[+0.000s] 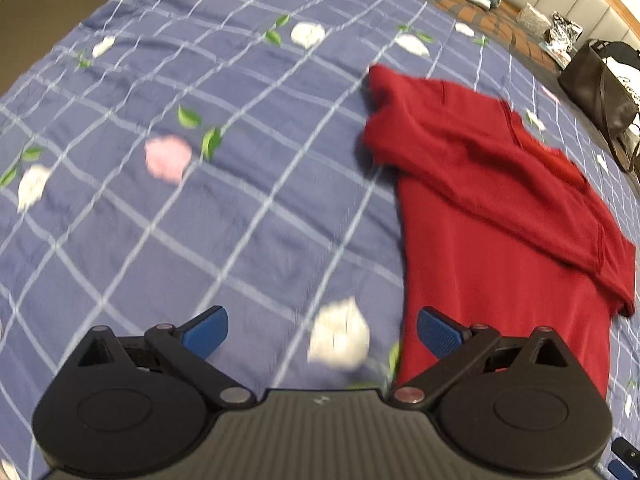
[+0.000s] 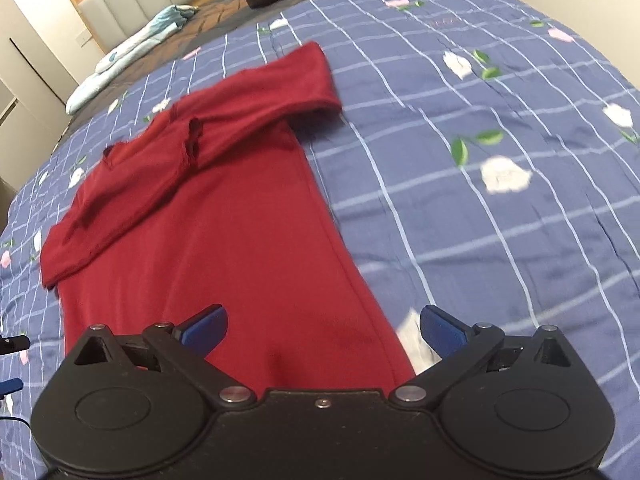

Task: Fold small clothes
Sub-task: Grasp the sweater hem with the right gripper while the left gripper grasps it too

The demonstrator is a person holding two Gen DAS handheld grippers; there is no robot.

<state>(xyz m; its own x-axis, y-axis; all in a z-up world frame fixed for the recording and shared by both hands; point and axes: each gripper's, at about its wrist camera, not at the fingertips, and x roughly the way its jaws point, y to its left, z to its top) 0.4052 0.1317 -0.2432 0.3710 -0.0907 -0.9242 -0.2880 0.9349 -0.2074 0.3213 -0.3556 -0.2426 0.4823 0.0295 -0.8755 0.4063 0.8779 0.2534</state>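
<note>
red garment (image 2: pixel 224 220): matt knit cloth | bedspread (image 2: pixel 500 240): smooth woven cloth | handbag (image 1: pixel 596 88): leather-like, slight sheen

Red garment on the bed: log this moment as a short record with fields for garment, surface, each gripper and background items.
garment: red garment, lying mostly flat, sleeves folded across the body
surface: blue checked floral bedspread
left gripper: open, nothing between the fingers, over bedspread beside the garment's edge
right gripper: open, empty, over the garment's lower edge
background: dark bag at the far side; headboard
</note>
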